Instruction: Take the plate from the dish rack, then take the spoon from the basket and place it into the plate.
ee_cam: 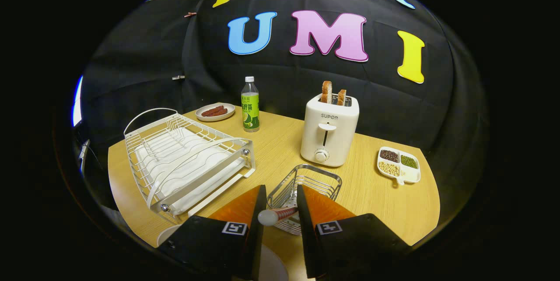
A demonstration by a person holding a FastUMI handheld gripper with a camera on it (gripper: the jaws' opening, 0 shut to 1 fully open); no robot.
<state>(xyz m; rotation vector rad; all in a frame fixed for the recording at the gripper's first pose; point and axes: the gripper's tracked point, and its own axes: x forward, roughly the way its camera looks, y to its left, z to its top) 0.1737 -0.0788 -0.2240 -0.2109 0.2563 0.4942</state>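
Observation:
My gripper hovers low over the table's near edge, its fingers apart. The spoon's handle, white-ended with a red striped part, lies crosswise in the gap between them. Its far end runs behind the right finger toward the wire basket, which stands just ahead of the fingers. Neither finger clearly presses on the handle. A white plate lies on the table under the gripper, mostly hidden by it. The white dish rack stands to the left, with no plate in it.
A white toaster holding two bread slices stands beyond the basket. A green bottle and a small plate of sausages are at the back. A divided dish of beans sits to the right on the wooden table.

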